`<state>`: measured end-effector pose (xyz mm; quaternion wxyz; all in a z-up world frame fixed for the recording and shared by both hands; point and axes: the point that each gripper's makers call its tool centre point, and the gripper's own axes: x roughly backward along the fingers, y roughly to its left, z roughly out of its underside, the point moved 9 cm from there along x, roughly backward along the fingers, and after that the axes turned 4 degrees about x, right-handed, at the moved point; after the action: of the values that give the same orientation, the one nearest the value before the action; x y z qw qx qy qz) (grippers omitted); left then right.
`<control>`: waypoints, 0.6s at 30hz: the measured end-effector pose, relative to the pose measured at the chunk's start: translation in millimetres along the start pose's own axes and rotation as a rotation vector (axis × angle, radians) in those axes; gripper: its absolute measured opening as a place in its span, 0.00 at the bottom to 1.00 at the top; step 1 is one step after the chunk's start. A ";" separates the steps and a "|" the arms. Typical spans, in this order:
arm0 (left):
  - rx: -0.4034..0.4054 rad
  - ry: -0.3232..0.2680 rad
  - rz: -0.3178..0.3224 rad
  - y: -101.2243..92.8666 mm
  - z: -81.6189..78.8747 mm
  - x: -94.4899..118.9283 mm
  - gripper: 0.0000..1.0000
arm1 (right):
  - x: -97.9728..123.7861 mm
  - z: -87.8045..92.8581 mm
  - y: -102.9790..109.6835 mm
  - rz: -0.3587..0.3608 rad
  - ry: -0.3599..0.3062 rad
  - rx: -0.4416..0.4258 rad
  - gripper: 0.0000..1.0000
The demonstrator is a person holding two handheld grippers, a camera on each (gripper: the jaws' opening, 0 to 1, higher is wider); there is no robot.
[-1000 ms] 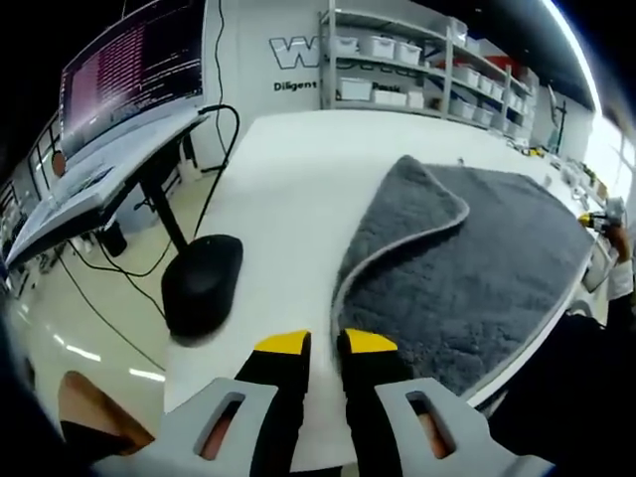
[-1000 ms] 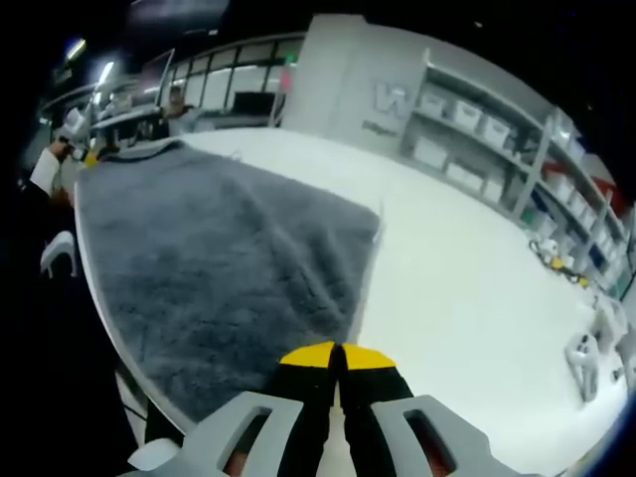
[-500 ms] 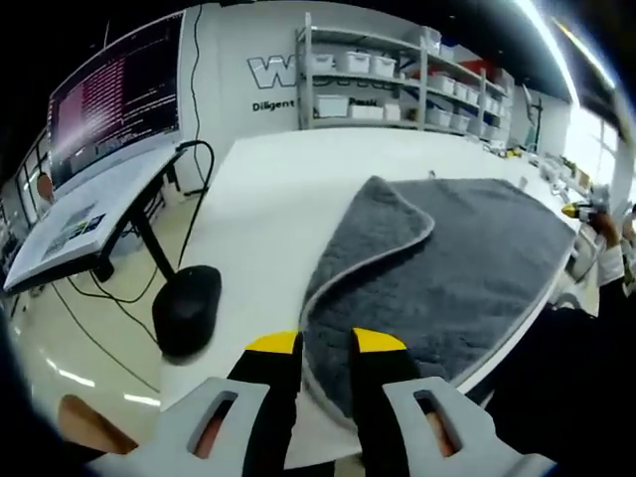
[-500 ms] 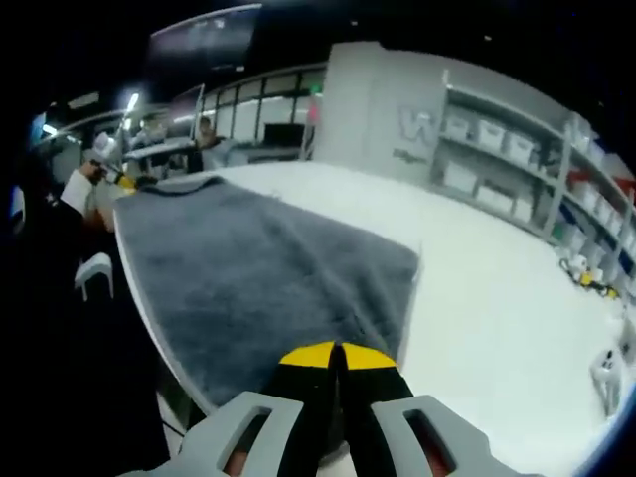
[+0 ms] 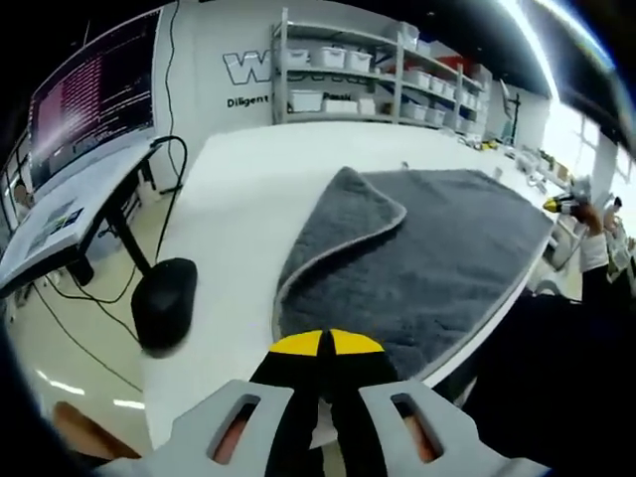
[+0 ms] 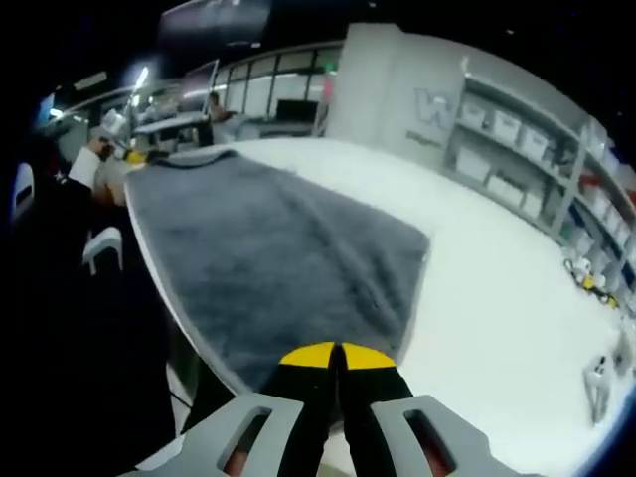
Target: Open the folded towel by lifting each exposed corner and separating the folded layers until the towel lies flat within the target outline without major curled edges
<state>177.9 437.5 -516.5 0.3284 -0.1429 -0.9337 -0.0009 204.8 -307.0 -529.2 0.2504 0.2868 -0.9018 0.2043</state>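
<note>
- My left gripper (image 5: 320,343) has its fingers pinched together on the near corner of the grey towel (image 5: 417,258), which lies on the white bench (image 5: 248,189).
- My right gripper (image 6: 338,355) is likewise clamped at the towel's near edge.
- I judge the next move is lifting the folded flap (image 5: 343,214) outward.

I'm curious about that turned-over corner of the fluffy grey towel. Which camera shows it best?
The left gripper view: the fluffy grey towel shows its folded corner flap with the pale edging curving round it. In the right gripper view the towel looks like a flat sheet, its far edge too small to tell.
</note>
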 end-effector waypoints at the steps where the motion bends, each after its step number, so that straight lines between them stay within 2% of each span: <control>1: 0.000 -0.002 -0.001 -0.6 0.7 0.4 0.01 | 0.3 0.0 1.2 -0.008 0.002 0.003 0.00; 3: 0.003 -0.002 0.005 -1.5 1.5 0.6 0.01 | 1.5 -1.9 7.3 -0.038 0.002 0.015 0.00; 7: -0.001 0.010 0.014 -4.2 2.9 -0.2 0.01 | 2.7 -2.3 13.0 -0.037 0.044 0.047 0.00; 10: -0.010 0.038 0.035 -7.5 5.3 -4.7 0.01 | 4.2 0.6 15.6 -0.033 0.089 0.068 0.00; 18: -0.014 0.110 0.039 -10.7 10.9 -14.7 0.01 | 3.4 10.8 14.2 -0.019 0.167 0.076 0.00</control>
<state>179.3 424.4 -533.1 0.3782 -0.1631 -0.9112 -0.0092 190.0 -303.3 -539.0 0.3157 0.2864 -0.8667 0.2591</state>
